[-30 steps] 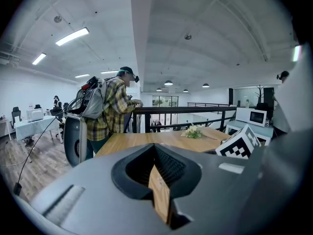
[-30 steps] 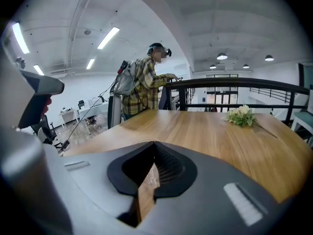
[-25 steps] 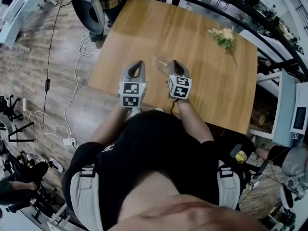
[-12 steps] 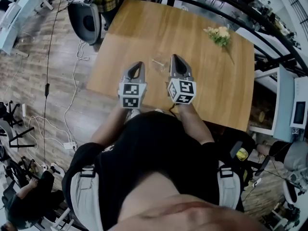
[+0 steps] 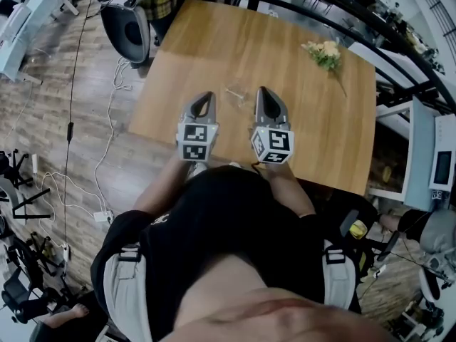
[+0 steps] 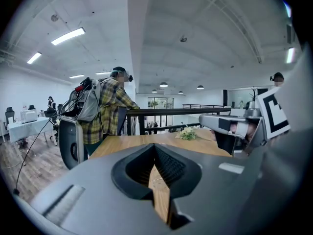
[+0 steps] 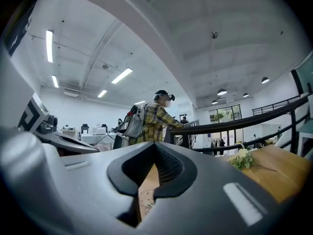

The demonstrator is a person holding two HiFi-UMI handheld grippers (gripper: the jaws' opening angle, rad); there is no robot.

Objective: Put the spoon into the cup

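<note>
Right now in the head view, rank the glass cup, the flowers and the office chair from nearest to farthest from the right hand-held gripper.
1. Glass cup, just left of the right hand-held gripper.
2. Flowers, far right on the table.
3. Office chair, off the table's far left corner.

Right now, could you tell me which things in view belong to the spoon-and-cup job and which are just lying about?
Job: clear glass, likely the cup, on the wooden table; left gripper and right gripper, both shut, empty; spoon not discernible.
Lying about: flower bouquet; office chair; person in a plaid shirt.
</note>
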